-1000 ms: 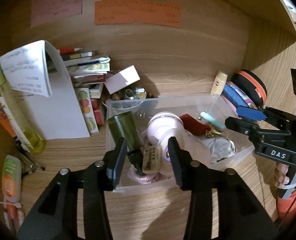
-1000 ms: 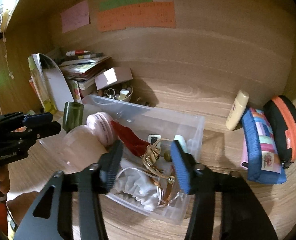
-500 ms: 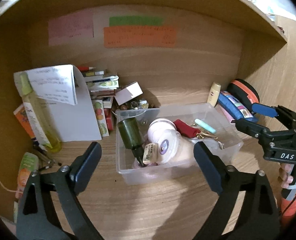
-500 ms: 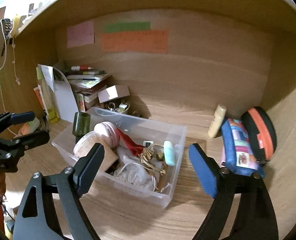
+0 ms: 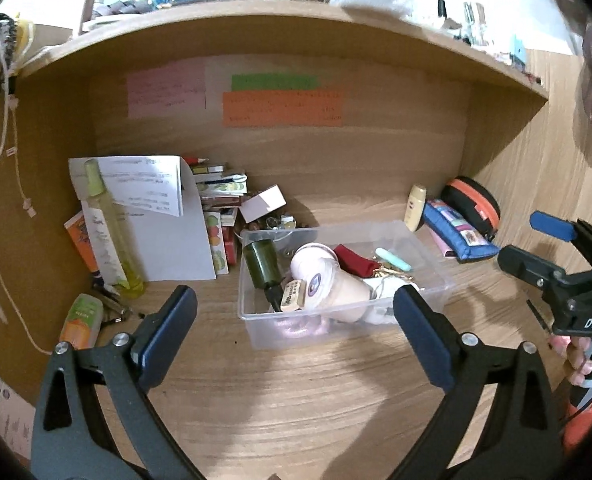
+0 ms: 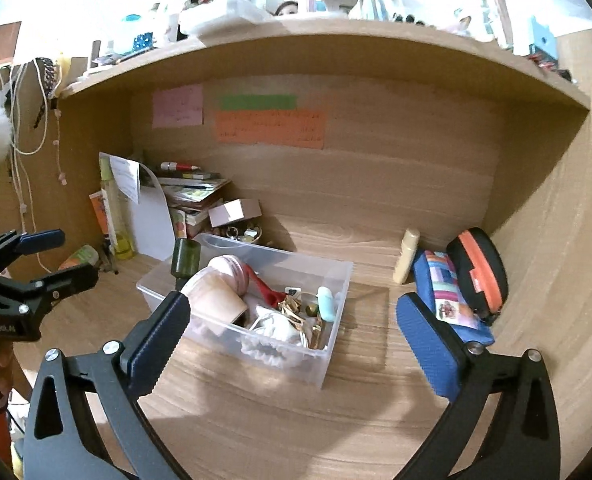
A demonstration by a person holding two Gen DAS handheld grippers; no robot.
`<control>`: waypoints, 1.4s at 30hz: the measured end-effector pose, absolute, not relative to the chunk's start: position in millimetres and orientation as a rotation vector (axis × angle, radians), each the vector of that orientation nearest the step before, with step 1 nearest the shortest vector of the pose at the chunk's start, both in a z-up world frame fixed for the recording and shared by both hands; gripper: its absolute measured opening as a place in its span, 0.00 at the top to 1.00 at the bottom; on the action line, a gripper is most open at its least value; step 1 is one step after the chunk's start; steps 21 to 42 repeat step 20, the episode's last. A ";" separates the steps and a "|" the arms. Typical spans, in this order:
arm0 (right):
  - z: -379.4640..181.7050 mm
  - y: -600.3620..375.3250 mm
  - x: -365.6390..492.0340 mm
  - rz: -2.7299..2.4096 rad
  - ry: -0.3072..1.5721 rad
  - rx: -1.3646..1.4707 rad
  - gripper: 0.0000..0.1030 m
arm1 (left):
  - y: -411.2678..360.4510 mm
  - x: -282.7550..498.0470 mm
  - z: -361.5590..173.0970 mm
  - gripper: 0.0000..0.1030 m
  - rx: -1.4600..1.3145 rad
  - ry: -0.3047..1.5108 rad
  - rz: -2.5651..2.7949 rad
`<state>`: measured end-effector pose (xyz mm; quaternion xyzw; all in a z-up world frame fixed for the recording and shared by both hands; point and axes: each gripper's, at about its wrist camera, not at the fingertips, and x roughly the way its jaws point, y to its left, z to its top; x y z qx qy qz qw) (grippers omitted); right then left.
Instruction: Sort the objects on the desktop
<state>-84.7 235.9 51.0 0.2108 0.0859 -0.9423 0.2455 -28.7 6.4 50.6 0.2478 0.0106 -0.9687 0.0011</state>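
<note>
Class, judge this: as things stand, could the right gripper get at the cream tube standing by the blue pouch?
Probably yes: the right gripper is open and empty, and the cream tube stands clear of the clear bin, with bare desk in front of it.

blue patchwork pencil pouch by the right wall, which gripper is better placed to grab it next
Right, probably. The blue patchwork pencil pouch lies just beyond the open right gripper, by its right finger. From the open left gripper, the clear plastic bin stands partly between.

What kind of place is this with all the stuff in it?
Probably someone's desk at home, set in a wooden nook under a shelf. Sticky notes are stuck on the back wall, a pile of books sits in the corner, and a clear box holds small odds and ends.
</note>
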 end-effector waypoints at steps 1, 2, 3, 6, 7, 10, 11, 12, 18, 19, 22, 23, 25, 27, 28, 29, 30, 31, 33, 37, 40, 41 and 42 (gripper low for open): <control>51.8 237.4 -82.4 -2.576 0.238 0.569 0.00 | 6.6 -25.6 52.2 0.03 0.772 0.037 -3.048; 52.6 238.9 -79.7 -2.581 0.241 0.562 0.00 | 7.2 -21.9 54.0 0.03 0.761 0.035 -3.050; 53.7 240.7 -76.8 -2.584 0.241 0.555 0.00 | 8.1 -18.3 55.9 0.03 0.748 0.030 -3.050; 56.2 245.5 -70.6 -2.587 0.233 0.543 0.00 | 11.9 -11.1 59.6 0.03 0.721 0.019 -3.051; 56.7 246.6 -69.7 -2.586 0.228 0.542 0.00 | 13.3 -9.0 59.8 0.03 0.716 0.016 -3.052; 56.9 248.2 -69.2 -2.587 0.218 0.546 0.00 | 16.7 -5.5 60.4 0.01 0.694 0.005 -3.048; 56.7 248.7 -69.3 -2.588 0.218 0.549 0.00 | 17.5 -5.1 60.3 0.01 0.693 -0.003 -3.053; 56.1 248.9 -69.8 -2.589 0.216 0.553 0.00 | 18.3 -4.9 60.2 0.01 0.693 -0.006 -3.055; 53.0 250.4 -74.3 -2.585 0.205 0.575 0.00 | 19.8 -6.7 59.3 0.01 0.694 0.006 -3.079; 52.2 250.4 -75.7 -2.585 0.204 0.580 0.00 | 19.5 -7.3 59.2 0.01 0.693 0.009 -3.078; 51.5 250.4 -76.7 -2.586 0.204 0.584 0.00 | 19.5 -8.0 58.8 0.01 0.694 0.012 -3.075; 51.5 250.4 -76.7 -2.586 0.204 0.584 0.00 | 19.5 -8.0 58.8 0.01 0.694 0.012 -3.075; 51.5 250.4 -76.7 -2.586 0.204 0.584 0.00 | 19.5 -8.0 58.8 0.01 0.694 0.012 -3.075; 51.5 250.4 -76.7 -2.586 0.204 0.584 0.00 | 19.5 -8.0 58.8 0.01 0.694 0.012 -3.075; 51.5 250.4 -76.7 -2.586 0.204 0.584 0.00 | 19.5 -8.0 58.8 0.01 0.694 0.012 -3.075; 51.5 250.4 -76.7 -2.586 0.204 0.584 0.00 | 19.5 -8.0 58.8 0.01 0.694 0.012 -3.075; 51.5 250.4 -76.7 -2.586 0.204 0.584 0.00 | 19.5 -8.0 58.8 0.01 0.694 0.012 -3.075; 51.5 250.4 -76.7 -2.586 0.204 0.584 0.00 | 19.5 -8.0 58.8 0.01 0.694 0.012 -3.075; 51.5 250.4 -76.7 -2.586 0.204 0.584 0.00 | 19.5 -8.0 58.8 0.01 0.694 0.012 -3.075; 51.5 250.4 -76.7 -2.586 0.204 0.584 0.00 | 19.5 -8.0 58.8 0.01 0.694 0.012 -3.075; 51.5 250.4 -76.7 -2.586 0.204 0.584 0.00 | 19.5 -8.0 58.8 0.01 0.694 0.012 -3.075; 51.5 250.4 -76.7 -2.586 0.204 0.584 0.00 | 19.5 -8.0 58.8 0.01 0.694 0.012 -3.075; 51.5 250.4 -76.7 -2.586 0.204 0.584 0.00 | 19.5 -8.0 58.8 0.01 0.694 0.012 -3.075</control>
